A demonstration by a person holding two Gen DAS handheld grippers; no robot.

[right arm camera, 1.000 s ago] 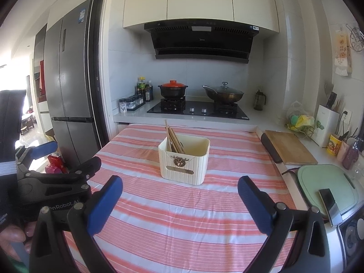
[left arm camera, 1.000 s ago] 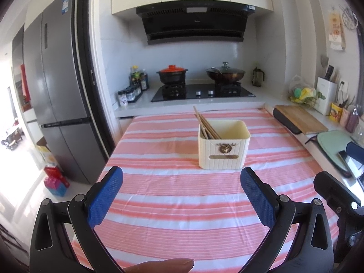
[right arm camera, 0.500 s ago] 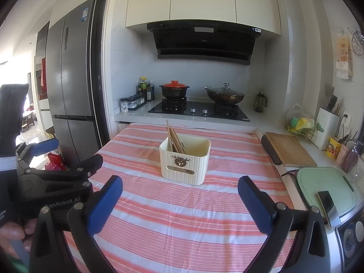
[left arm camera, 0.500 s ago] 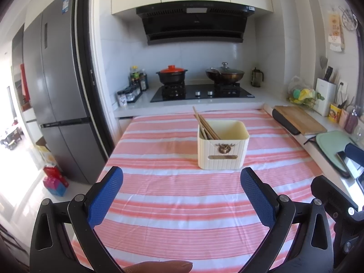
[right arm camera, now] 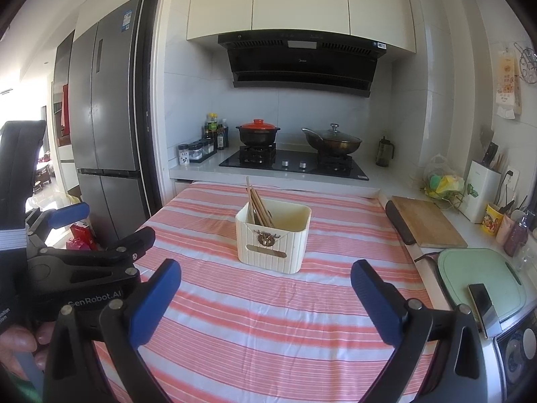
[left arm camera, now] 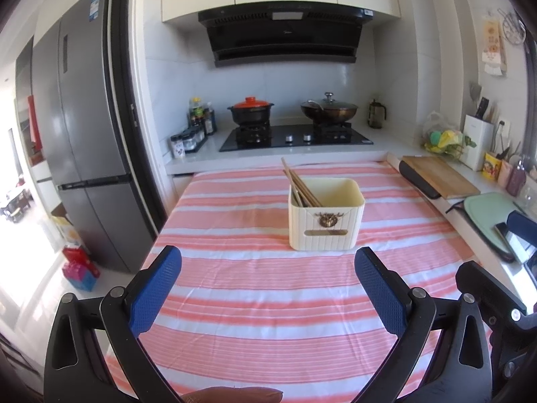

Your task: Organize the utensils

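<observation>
At the bottom of each wrist view, left gripper (left arm camera: 266, 268) and right gripper (right arm camera: 265, 280) spread wide apart, clamped on nothing, above the striped cloth (left arm camera: 255, 288). Mid-frame beyond, cream box (left arm camera: 325, 217) upright on that cloth, chopsticks (left arm camera: 298, 184) leaning in its left side. Upper frame, stove (left arm camera: 295, 137) with two pots.

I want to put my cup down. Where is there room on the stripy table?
The striped cloth is bare all around the cream box holding chopsticks: widest between the box and both open grippers, also to its left. The right counter is crowded with a cutting board, a green mat and jars.
</observation>
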